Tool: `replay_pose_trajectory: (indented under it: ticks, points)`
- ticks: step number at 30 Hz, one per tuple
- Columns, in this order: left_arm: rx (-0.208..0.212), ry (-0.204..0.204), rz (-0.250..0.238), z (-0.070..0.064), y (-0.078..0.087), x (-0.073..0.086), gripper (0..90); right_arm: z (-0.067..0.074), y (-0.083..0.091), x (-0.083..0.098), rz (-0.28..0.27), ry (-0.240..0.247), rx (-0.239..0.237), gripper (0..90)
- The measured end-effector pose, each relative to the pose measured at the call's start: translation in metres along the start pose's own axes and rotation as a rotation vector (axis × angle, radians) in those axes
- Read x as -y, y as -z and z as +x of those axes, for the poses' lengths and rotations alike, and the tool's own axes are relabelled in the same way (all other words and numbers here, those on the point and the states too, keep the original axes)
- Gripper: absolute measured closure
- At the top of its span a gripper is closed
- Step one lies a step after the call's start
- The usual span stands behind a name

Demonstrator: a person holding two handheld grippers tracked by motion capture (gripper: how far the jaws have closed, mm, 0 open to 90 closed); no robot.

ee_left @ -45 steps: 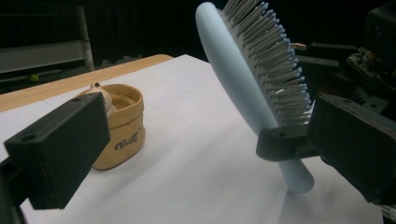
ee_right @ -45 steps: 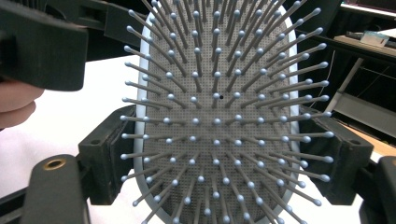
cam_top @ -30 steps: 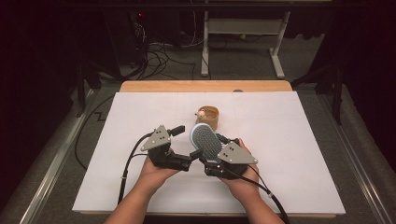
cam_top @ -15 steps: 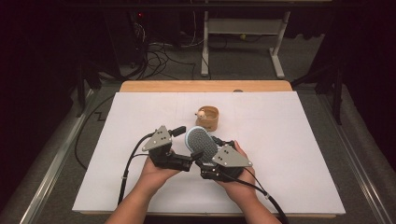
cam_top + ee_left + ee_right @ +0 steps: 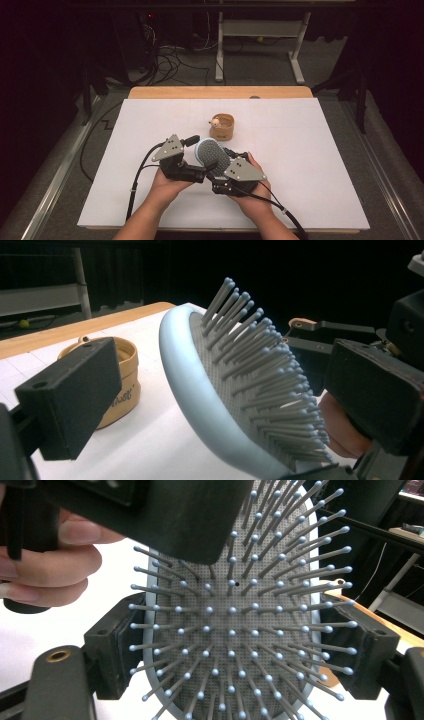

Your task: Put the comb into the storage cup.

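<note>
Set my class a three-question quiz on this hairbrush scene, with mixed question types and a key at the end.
1. True or false: the hairbrush lies flat on the table.
2. In the right gripper view, what flanks the brush head? A) the right gripper fingers B) two spoons C) nothing
3. What stands on the table beyond the hairbrush?
Key: 1 false, it is held up off the surface; 2 A; 3 the tan container.

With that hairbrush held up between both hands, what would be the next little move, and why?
Probably ease the left gripper away. The right gripper has its jaws clamped on both edges of the hairbrush head, holding it off the white table, while the left gripper's jaws stand open either side of it, pressing nothing. The wooden cup behind looks a likely destination.
</note>
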State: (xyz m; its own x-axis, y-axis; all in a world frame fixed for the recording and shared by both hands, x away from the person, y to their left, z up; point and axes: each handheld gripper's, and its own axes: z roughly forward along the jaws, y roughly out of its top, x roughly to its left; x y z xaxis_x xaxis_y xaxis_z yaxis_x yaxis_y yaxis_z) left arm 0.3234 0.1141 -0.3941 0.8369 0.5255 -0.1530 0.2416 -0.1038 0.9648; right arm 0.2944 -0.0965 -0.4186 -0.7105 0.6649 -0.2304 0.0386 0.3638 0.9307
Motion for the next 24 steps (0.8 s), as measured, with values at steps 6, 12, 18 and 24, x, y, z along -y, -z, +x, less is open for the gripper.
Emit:
replay_pose_trajectory:
  ticks: [6, 12, 18, 24]
  points:
    - [-0.011, 0.013, 0.003, 0.0013, -0.0006, 0.0008, 6.5, 0.0018, -0.0016, 0.0009, 0.007, 0.001, -0.007, 20.4]
    - [-0.013, 0.036, -0.011, 0.0036, 0.0018, 0.0010, 10.0, 0.0011, -0.0005, 0.0001, 0.001, 0.001, -0.003, 20.4]
    - [0.008, 0.066, -0.013, 0.0048, 0.0014, 0.0027, 15.9, 0.0001, -0.0003, 0.0002, 0.003, -0.004, 0.002, 20.4]
    - [0.030, 0.072, -0.016, 0.0051, 0.0016, 0.0032, 21.5, 0.0010, -0.0006, 0.0002, 0.003, 0.000, 0.001, 20.4]
